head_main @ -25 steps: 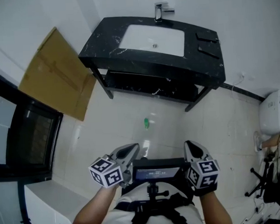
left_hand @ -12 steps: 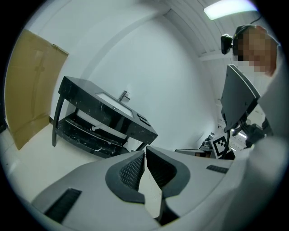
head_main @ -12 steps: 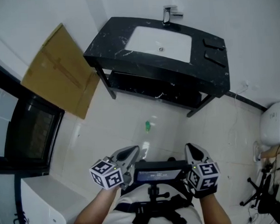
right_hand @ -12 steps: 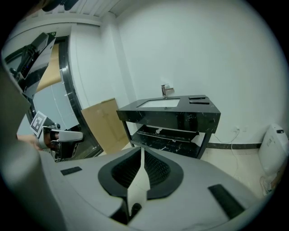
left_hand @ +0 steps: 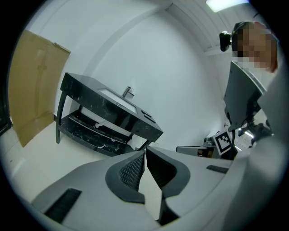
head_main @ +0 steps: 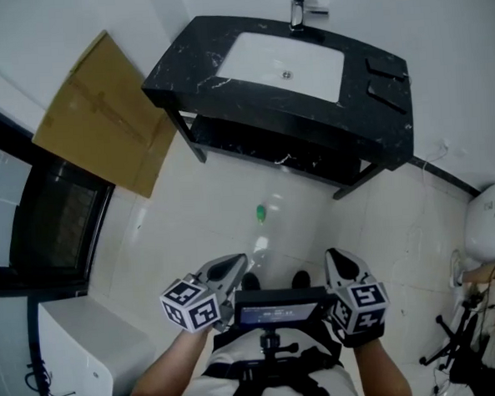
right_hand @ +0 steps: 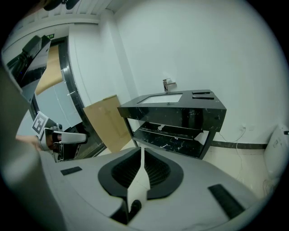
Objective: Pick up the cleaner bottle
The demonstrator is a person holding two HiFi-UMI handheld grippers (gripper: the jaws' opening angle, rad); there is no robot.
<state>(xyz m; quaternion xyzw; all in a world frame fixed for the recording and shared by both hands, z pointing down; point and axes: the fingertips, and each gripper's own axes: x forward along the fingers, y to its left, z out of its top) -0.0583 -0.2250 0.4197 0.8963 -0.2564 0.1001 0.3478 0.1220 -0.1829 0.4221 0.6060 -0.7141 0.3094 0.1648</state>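
Note:
A small green cleaner bottle (head_main: pixel 260 213) stands on the pale tiled floor in front of the black vanity (head_main: pixel 376 118), seen only in the head view. My left gripper (head_main: pixel 238 262) and right gripper (head_main: pixel 331 258) hover side by side above the floor, nearer to me than the bottle and well apart from it. In the left gripper view the left gripper (left_hand: pixel 145 151) has its ribbed pads together with nothing between them. The right gripper (right_hand: pixel 142 149) also shows its jaws together and empty. Neither gripper view shows the bottle.
The vanity carries a white sink (head_main: pixel 282 58) and a faucet (head_main: pixel 303 10); a white item (right_hand: pixel 160 127) lies on its lower shelf. A cardboard sheet (head_main: pixel 100 118) leans at the left by a dark glass door (head_main: pixel 53 226). A white box (head_main: pixel 86 358) stands lower left.
The head view has drawn closer to the vanity, and my shoe tips now show between the grippers. Both grippers keep their place in the view and stay shut.

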